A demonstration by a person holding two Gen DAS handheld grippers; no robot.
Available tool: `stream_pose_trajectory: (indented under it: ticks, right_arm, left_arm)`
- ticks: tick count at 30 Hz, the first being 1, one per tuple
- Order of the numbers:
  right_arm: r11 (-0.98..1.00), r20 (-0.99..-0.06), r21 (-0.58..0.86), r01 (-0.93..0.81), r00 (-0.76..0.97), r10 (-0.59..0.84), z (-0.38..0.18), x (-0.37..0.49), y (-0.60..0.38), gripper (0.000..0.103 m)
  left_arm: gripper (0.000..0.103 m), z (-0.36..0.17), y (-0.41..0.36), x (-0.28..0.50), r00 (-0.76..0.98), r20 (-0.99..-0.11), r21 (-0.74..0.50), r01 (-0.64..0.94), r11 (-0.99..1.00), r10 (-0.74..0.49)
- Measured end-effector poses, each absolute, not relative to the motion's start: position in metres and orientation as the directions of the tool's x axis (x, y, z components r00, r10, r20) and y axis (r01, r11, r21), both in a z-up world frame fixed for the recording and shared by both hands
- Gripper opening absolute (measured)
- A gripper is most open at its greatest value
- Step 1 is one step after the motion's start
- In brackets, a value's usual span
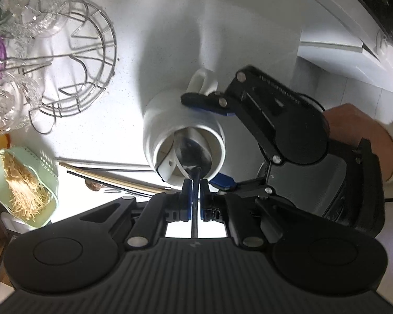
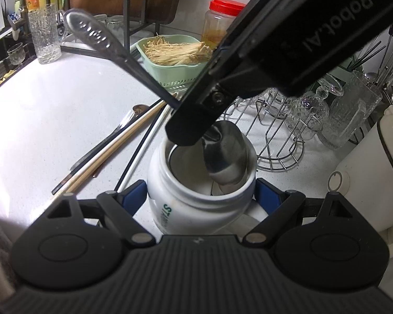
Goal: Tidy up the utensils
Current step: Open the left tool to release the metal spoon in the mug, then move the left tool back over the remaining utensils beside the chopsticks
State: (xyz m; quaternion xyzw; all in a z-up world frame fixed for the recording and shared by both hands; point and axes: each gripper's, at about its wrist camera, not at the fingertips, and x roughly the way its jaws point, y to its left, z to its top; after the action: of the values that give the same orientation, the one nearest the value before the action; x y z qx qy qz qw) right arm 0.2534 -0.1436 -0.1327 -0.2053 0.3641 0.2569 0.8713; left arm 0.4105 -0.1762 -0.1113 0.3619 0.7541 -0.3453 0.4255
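The left gripper [image 1: 194,183] has its blue-padded fingers pinched nearly together on the thin neck of a polished steel spoon [image 1: 194,154], whose oval bowl dips into the mouth of a white glazed ceramic mug [image 1: 180,128]. The right gripper [image 2: 200,196] has its fingers part-way apart, one blue pad pressed on each side of the mug's rounded belly, so the mug sits between them on the pale speckled table [image 2: 65,110].

From the right wrist view the spoon's embossed handle end [image 2: 89,31] rises up and away from the left fingers; green lettering on the mug shows there alone. Beyond the right fingers to their left lie slim wooden chopsticks [image 2: 118,149] beside a fork [image 2: 112,133]. Farther off stands a mint-green perforated plastic basket [image 2: 175,70] of stringy pale mushrooms.

Only the left wrist view shows the mug's looped handle [image 1: 201,81] and the person's hand [image 1: 353,120] behind the right gripper. A round wire rack [image 1: 89,60] stands left of the fingers, cut glassware [image 1: 26,15] beyond it.
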Motion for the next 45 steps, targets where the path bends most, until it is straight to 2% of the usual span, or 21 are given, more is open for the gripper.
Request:
stream_pose_trajectory:
  ticks: [7,10,11,12,13,20,27,32,36,41,45]
  right_arm:
    - [0.789,-0.739,-0.167,-0.591,0.605,0.297,-0.133,0.253,-0.144,0.090]
    - [0.792,-0.739,-0.164,-0.589,0.605,0.297,-0.132,0.254,-0.144,0.091]
    - [0.792,-0.739,-0.163,-0.589,0.604,0.298,-0.132,0.255,-0.144,0.090]
    - [0.792,-0.739,-0.161,-0.589,0.604,0.299,-0.132,0.256,-0.144,0.090]
    - [0.792,-0.738,-0.161,-0.588,0.605,0.299,-0.133,0.257,-0.144,0.090]
    - [0.786,-0.735,-0.155,-0.598,0.601,0.313,-0.134,0.261,-0.147,0.090]
    - [0.781,-0.725,-0.160,-0.604,0.609,0.322,-0.134,0.259,-0.152,0.090]
    - [0.792,-0.716,-0.160,-0.589,0.622,0.318,-0.134,0.258,-0.153,0.090]
    - [0.811,-0.707,-0.161,-0.563,0.639,0.304,-0.136,0.256,-0.152,0.090]
    - [0.830,-0.693,-0.162,-0.533,0.660,0.289,-0.137,0.253,-0.151,0.090]
    - [0.847,-0.689,-0.161,-0.506,0.673,0.271,-0.138,0.253,-0.150,0.090]
  left_arm:
    - [0.008,-0.102,-0.179,0.416,-0.332,-0.918,-0.188,0.847,0.497,0.218]
    - [0.021,-0.099,-0.172,0.417,-0.303,-0.932,-0.165,0.844,0.510,0.199]
    - [0.032,-0.097,-0.168,0.418,-0.297,-0.937,-0.162,0.836,0.524,0.185]
    - [0.037,-0.093,-0.165,0.420,-0.287,-0.943,-0.157,0.828,0.539,0.166]
    - [0.038,-0.089,-0.160,0.422,-0.275,-0.950,-0.152,0.818,0.555,0.145]
    - [0.038,-0.047,-0.115,0.423,-0.118,-0.989,-0.149,0.697,0.701,-0.092]
    - [0.038,-0.033,-0.037,0.384,0.120,-0.947,-0.208,0.477,0.854,-0.298]
    - [0.038,-0.043,0.014,0.338,0.323,-0.893,-0.220,0.295,0.930,-0.314]
    - [0.038,-0.059,0.041,0.294,0.449,-0.857,-0.206,0.152,0.967,-0.253]
    - [0.038,-0.088,0.065,0.254,0.534,-0.814,-0.279,-0.018,0.960,-0.227]
    - [0.038,-0.107,0.079,0.234,0.556,-0.800,-0.321,-0.074,0.944,-0.228]
